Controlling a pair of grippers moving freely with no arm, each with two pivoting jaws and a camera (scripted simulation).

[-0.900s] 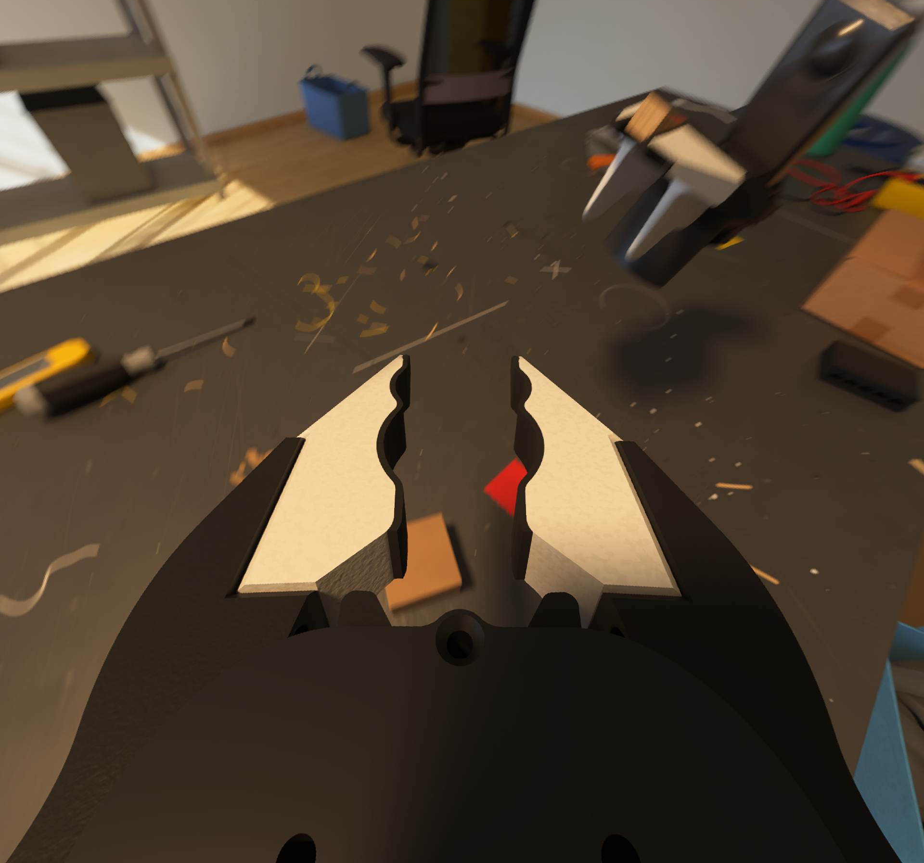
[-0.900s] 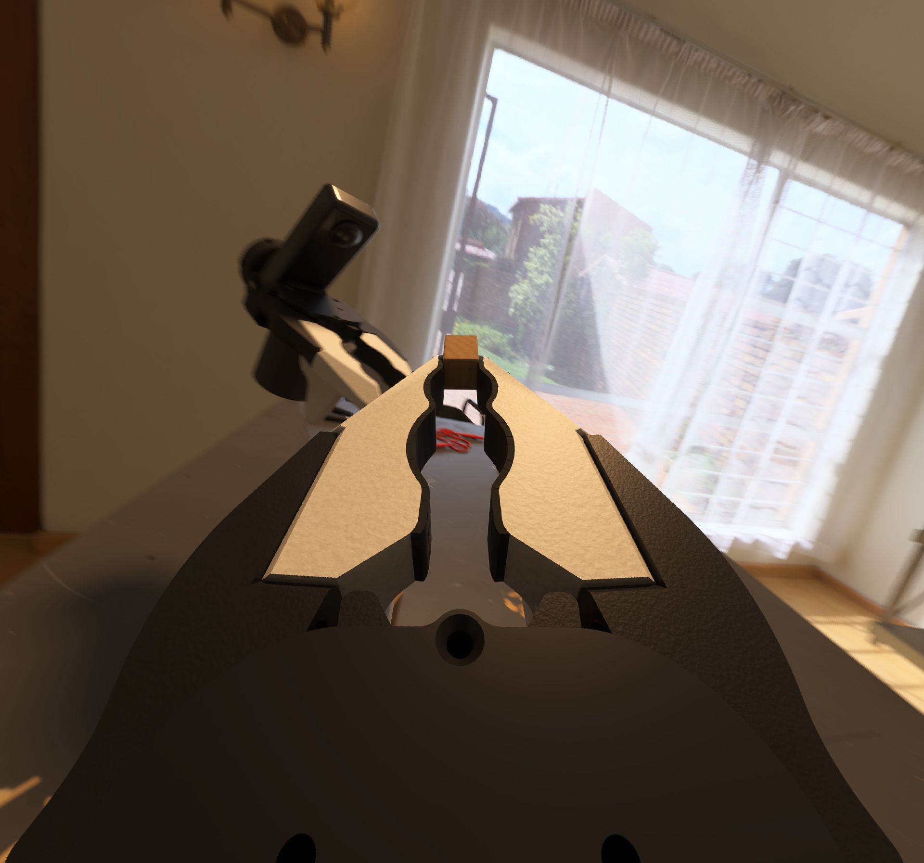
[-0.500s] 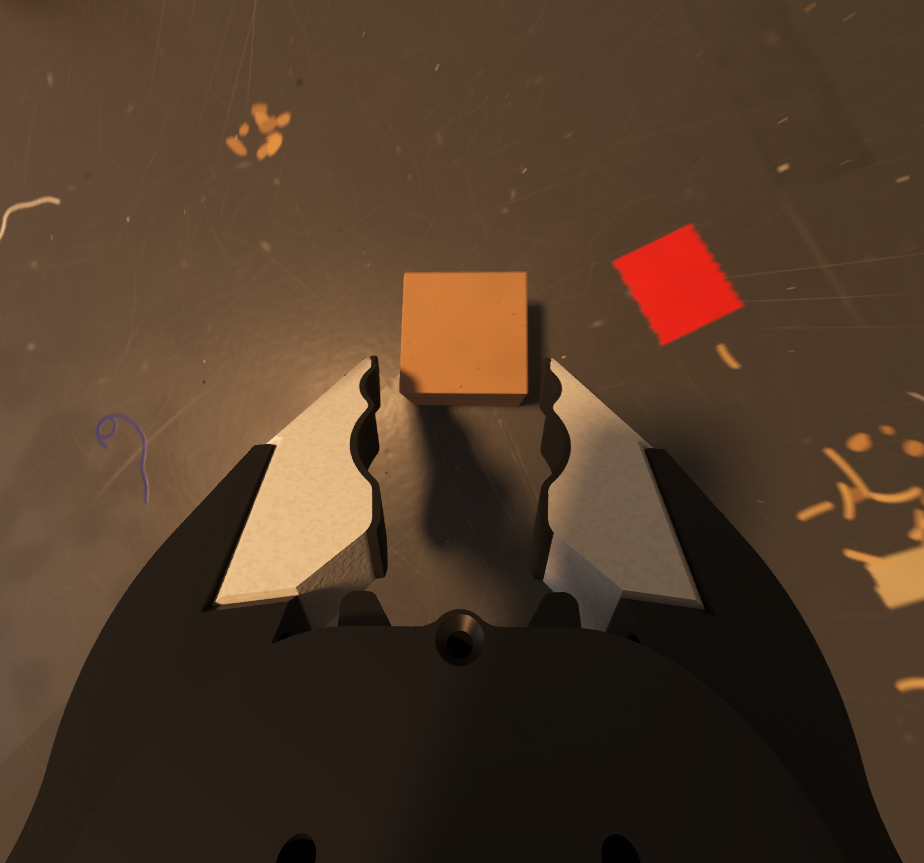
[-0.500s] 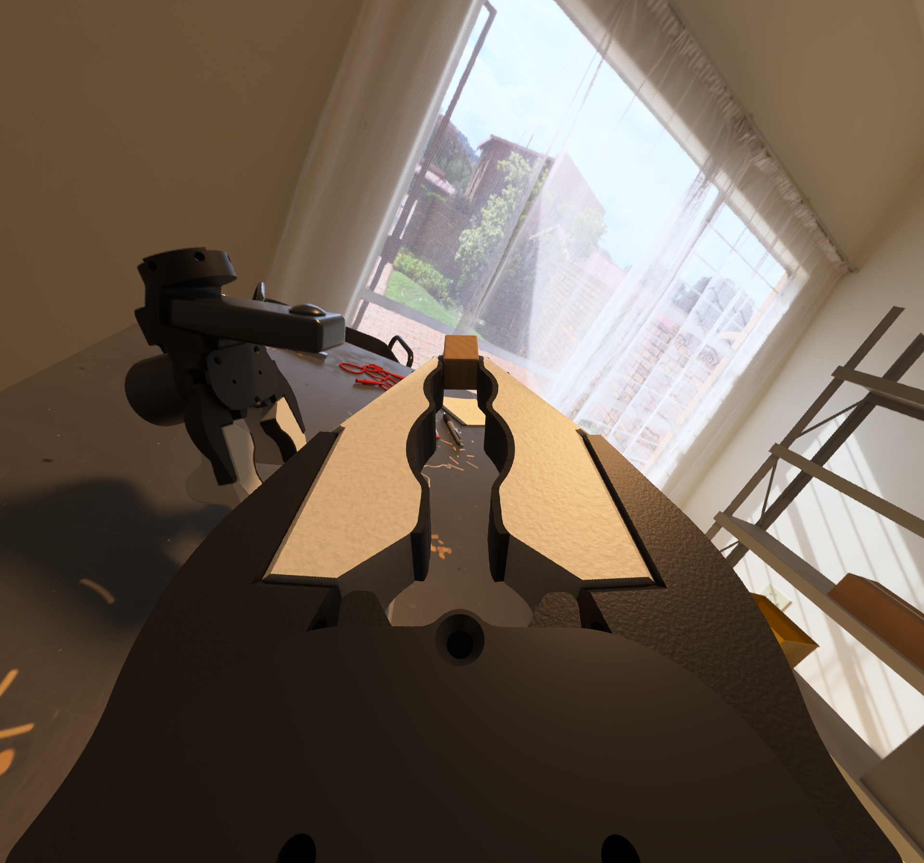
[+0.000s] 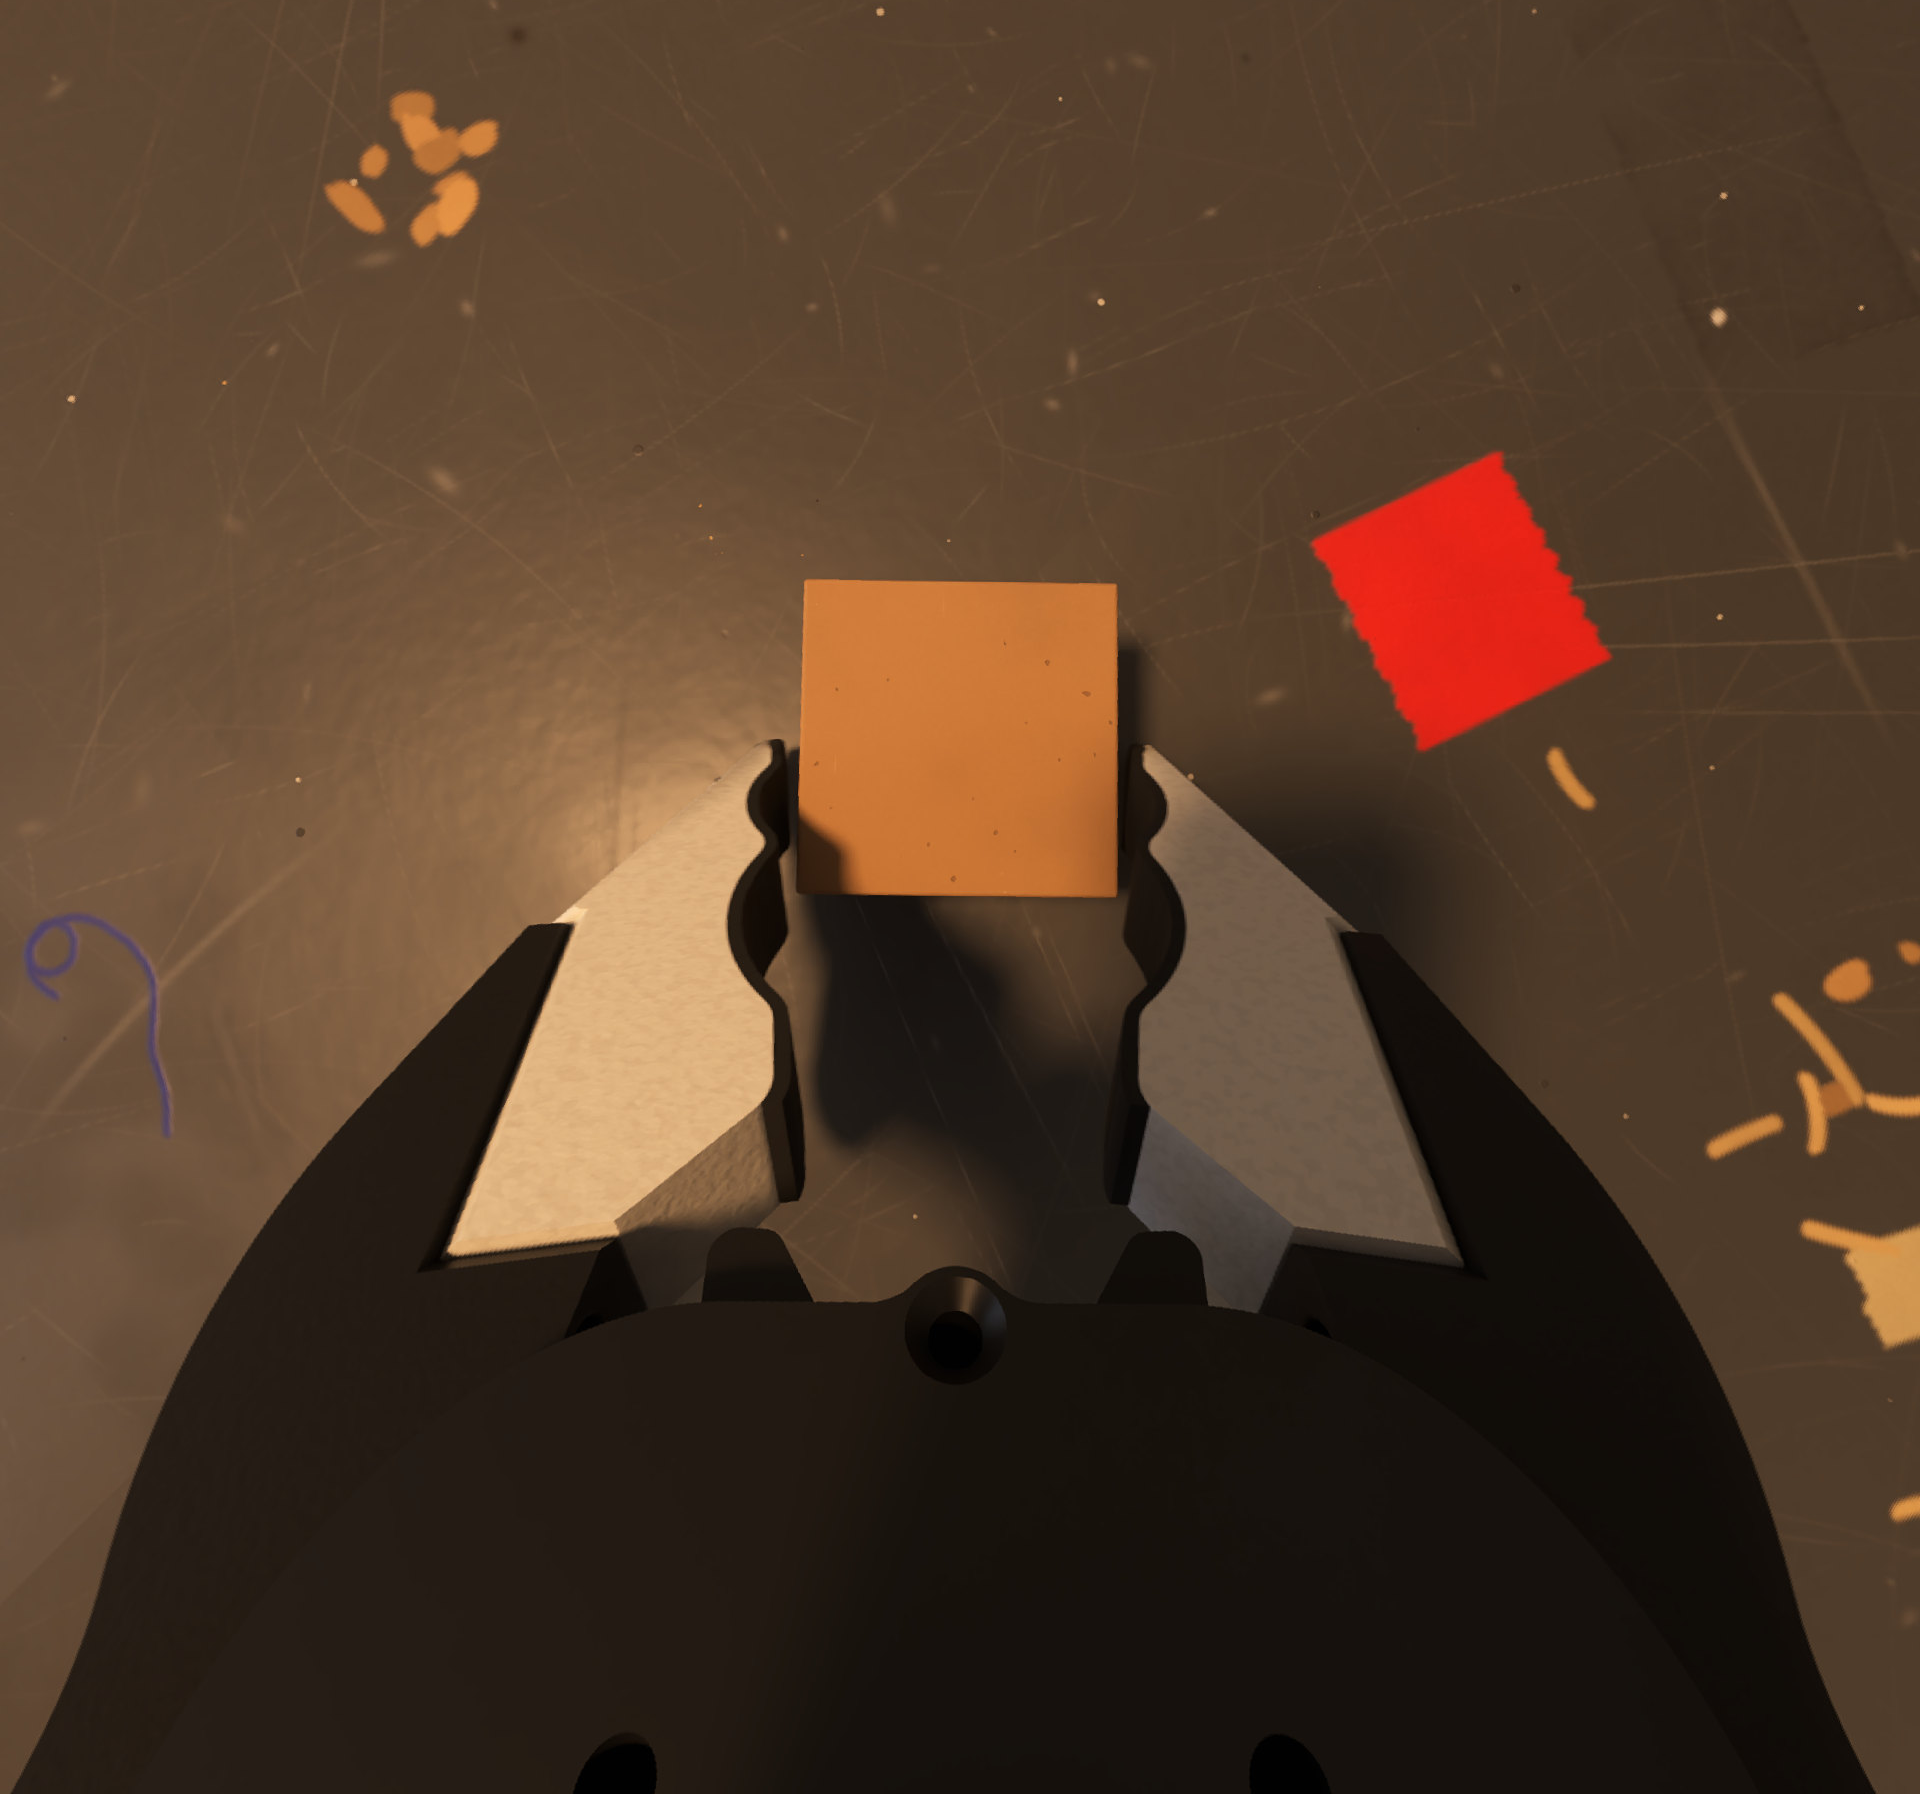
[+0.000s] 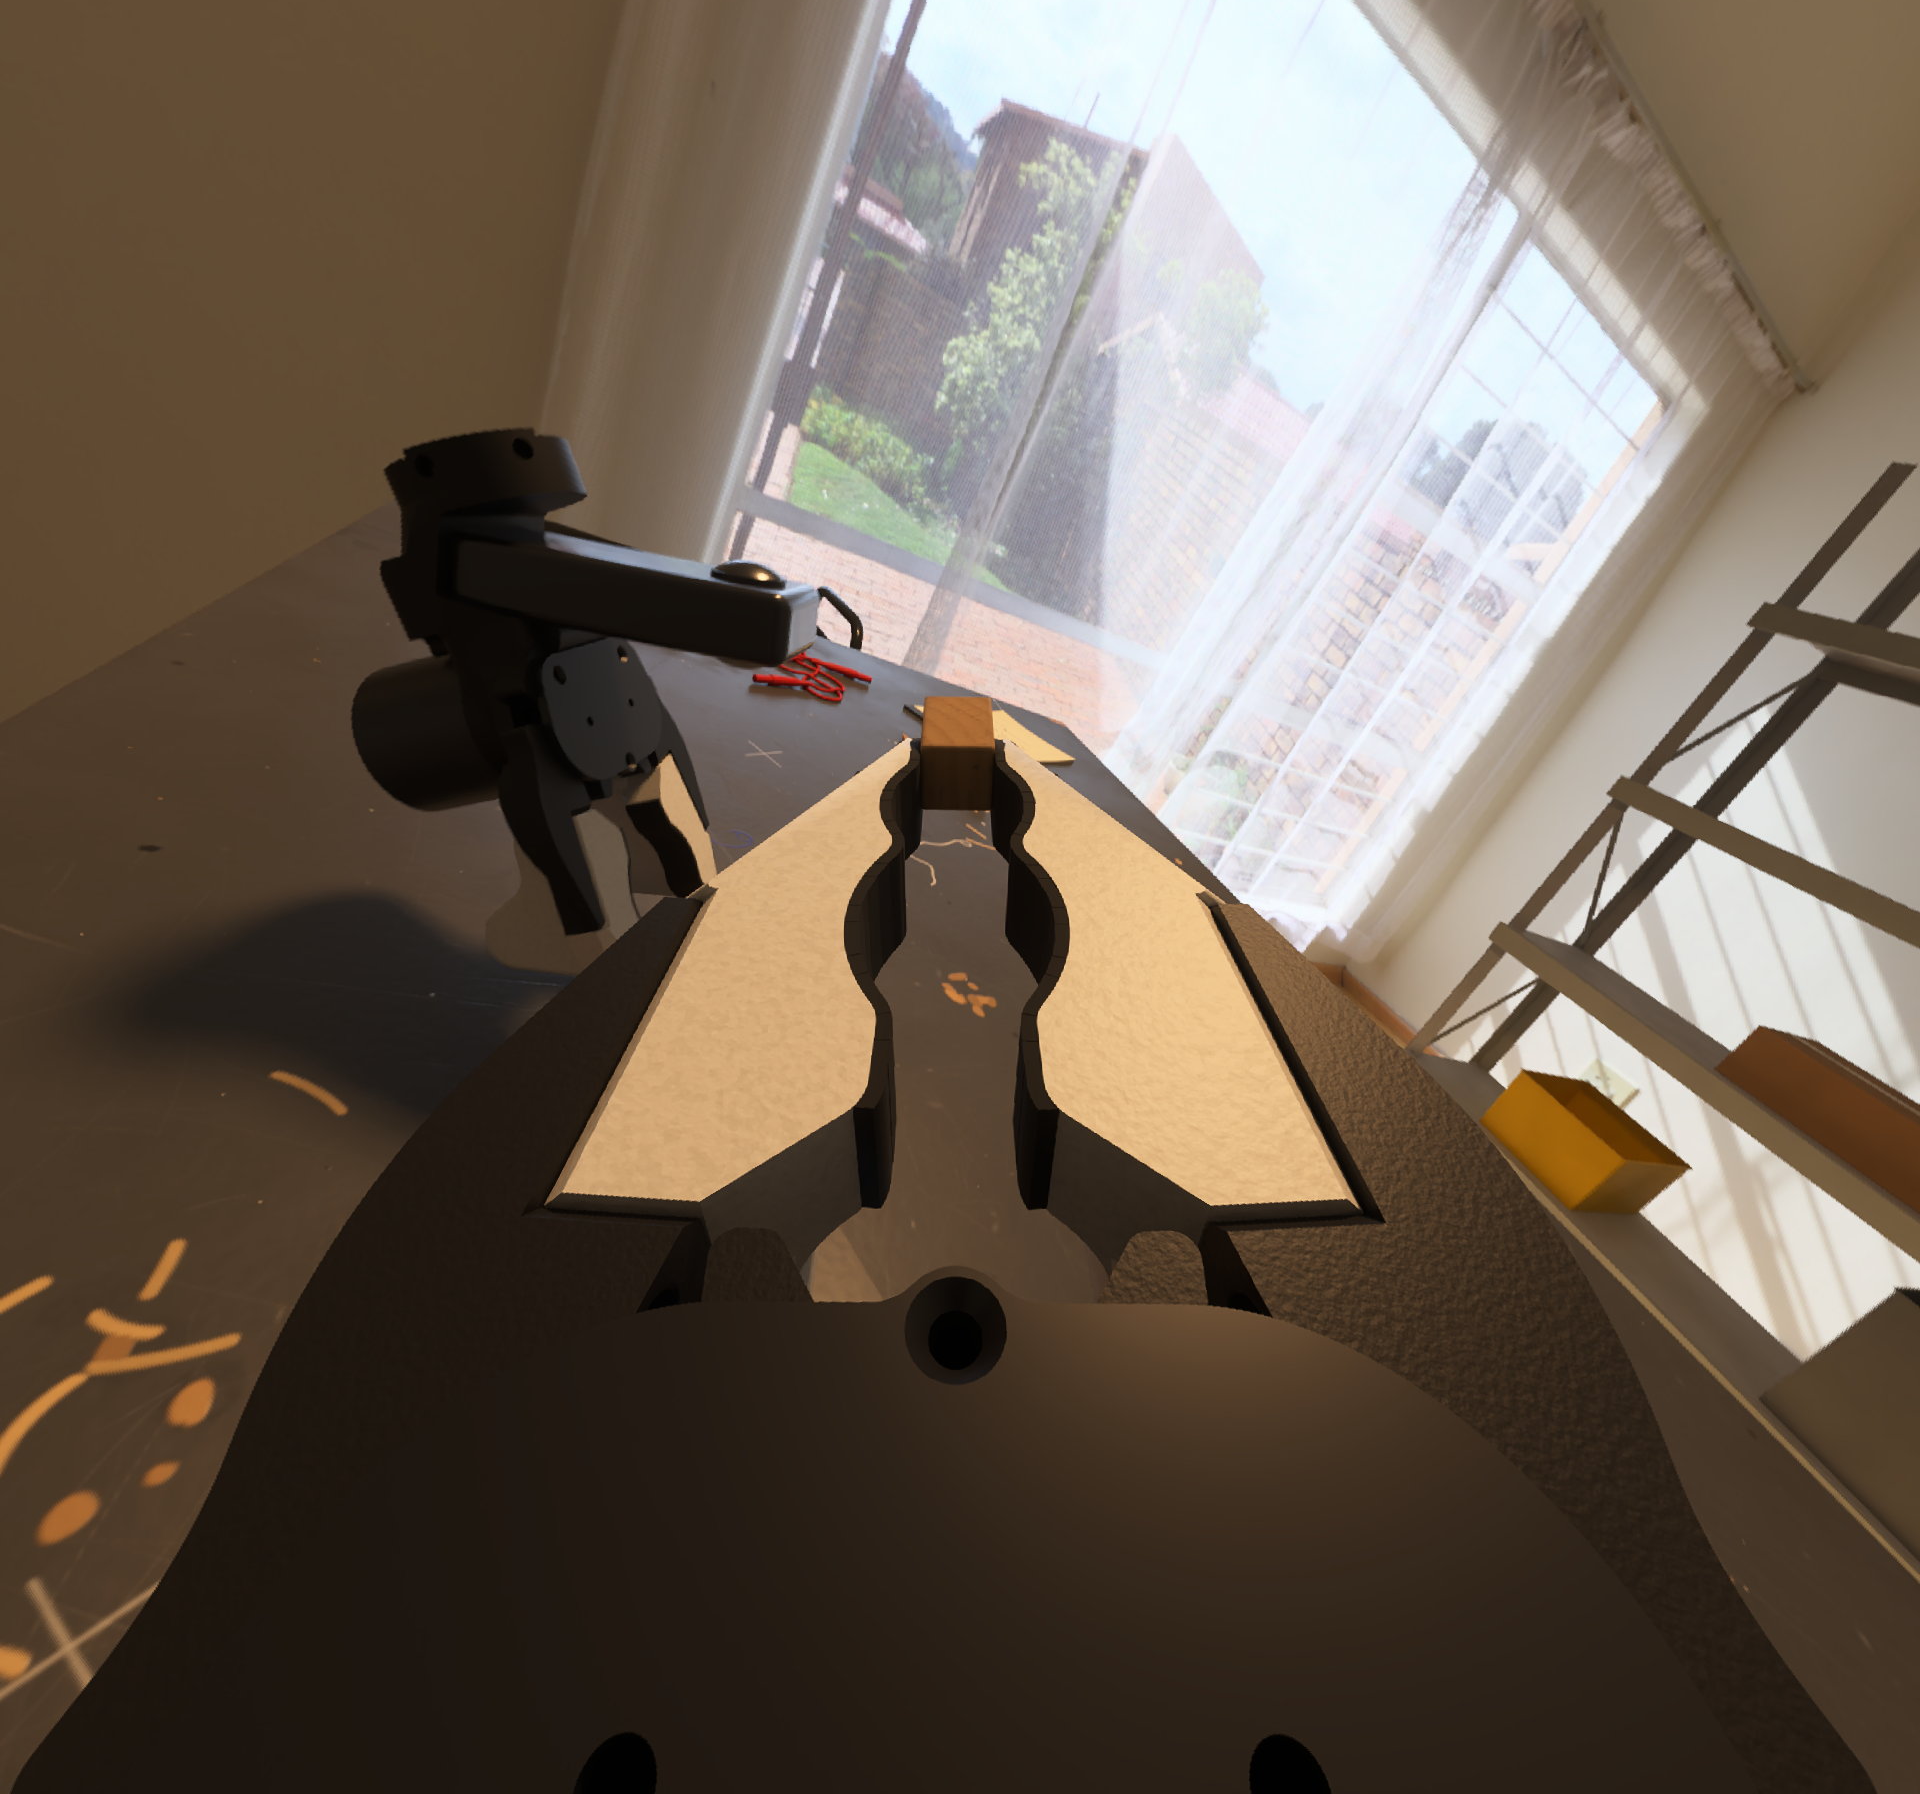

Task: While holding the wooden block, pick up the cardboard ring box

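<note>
The cardboard ring box (image 5: 958, 738), a small orange-brown square, lies flat on the dark scratched table (image 5: 935, 238). My left gripper (image 5: 956, 768) points straight down over it. It is open, with one fingertip on each side of the box's near half and only thin gaps showing. My right gripper (image 6: 958, 757) is shut on the small wooden block (image 6: 958, 753) at its fingertips and holds it above the table. The left gripper also shows in the right wrist view (image 6: 613, 871), low over the table; the box is hidden there.
A red square patch (image 5: 1460, 601) lies right of the box, with wood shavings (image 5: 416, 165) scattered around. In the right wrist view, red cables (image 6: 816, 679) lie far back on the table. A metal shelf rack (image 6: 1662, 913) with a yellow box (image 6: 1579, 1152) stands to the right.
My left gripper tipped from looking across the table to straight down, then came lower so its open fingers straddle the box. My right gripper rolled and shifted, the block still in it.
</note>
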